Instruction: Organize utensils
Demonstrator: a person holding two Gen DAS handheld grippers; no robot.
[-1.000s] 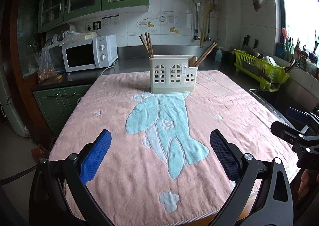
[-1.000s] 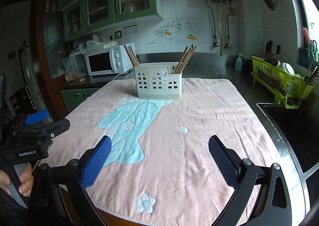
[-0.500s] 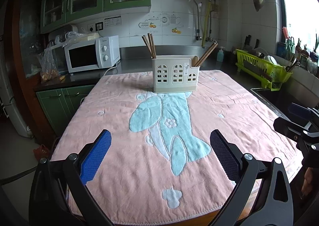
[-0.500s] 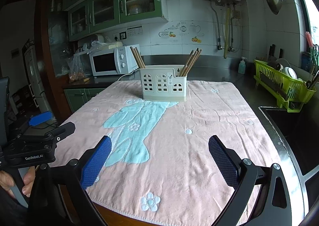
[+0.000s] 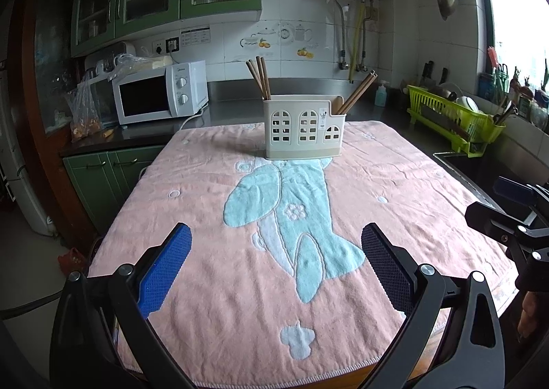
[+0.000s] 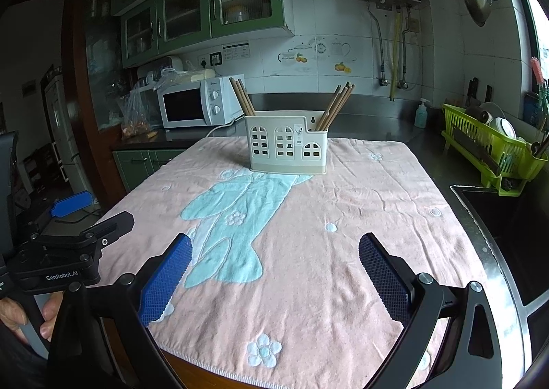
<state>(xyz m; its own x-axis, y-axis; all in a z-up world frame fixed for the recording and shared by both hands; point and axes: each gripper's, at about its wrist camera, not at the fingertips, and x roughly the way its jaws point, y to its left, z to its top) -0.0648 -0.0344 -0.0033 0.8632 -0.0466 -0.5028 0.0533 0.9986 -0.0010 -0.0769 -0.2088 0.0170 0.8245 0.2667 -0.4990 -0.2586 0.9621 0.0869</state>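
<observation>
A cream utensil holder [image 5: 302,126] with window cut-outs stands at the far end of a pink towel [image 5: 212,217]; it also shows in the right wrist view [image 6: 287,142]. Brown chopsticks lean out of its left compartment [image 5: 259,77] and its right compartment [image 5: 358,94]; a wooden spoon tip [image 5: 339,103] shows beside the right ones. My left gripper [image 5: 276,269] is open and empty above the towel's near edge. My right gripper [image 6: 274,272] is open and empty too, to the right of the left one. No loose utensils lie on the towel.
A white microwave [image 5: 161,94] sits on the counter at the back left. A green dish rack [image 5: 453,121] stands at the right beside a sink [image 6: 494,210]. Green cabinets [image 5: 103,176] stand below the counter at left.
Both grippers have pulled back and risen a little, so the holder looks slightly lower and farther. Both stay open and empty.
</observation>
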